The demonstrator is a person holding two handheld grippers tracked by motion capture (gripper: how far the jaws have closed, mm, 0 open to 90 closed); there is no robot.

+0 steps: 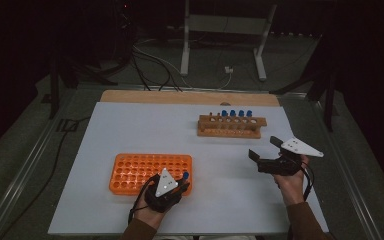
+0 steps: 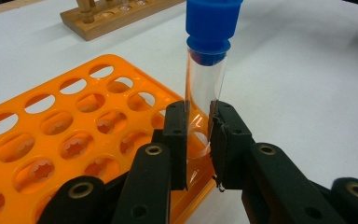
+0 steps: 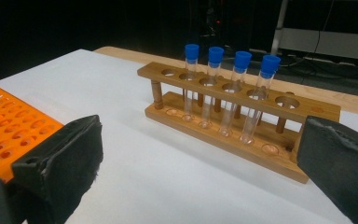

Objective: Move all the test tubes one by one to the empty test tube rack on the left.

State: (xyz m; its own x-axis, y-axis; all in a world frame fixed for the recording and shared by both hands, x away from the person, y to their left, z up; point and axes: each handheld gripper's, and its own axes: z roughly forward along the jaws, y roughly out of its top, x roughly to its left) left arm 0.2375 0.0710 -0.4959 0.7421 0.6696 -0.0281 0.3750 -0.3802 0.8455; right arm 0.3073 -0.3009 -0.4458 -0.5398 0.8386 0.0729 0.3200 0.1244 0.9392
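My left gripper (image 2: 198, 130) is shut on a clear test tube (image 2: 204, 84) with a blue cap (image 1: 185, 176). The tube stands upright in a hole at the near right corner of the orange rack (image 1: 150, 171) (image 2: 74, 130). In the high view my left gripper (image 1: 180, 186) sits at that corner of the rack. My right gripper (image 1: 266, 148) hovers open to the right, its jaws spread wide with nothing between them. It faces the wooden rack (image 1: 231, 126) (image 3: 237, 126), which holds several blue-capped tubes (image 3: 238, 88) and has free holes at both ends.
A white mat (image 1: 130, 130) covers the table, with a strip of wooden tabletop (image 1: 190, 97) behind it. Cables (image 1: 150, 65) and a stand's white legs (image 1: 222, 45) lie on the floor beyond. Bare mat lies between the two racks.
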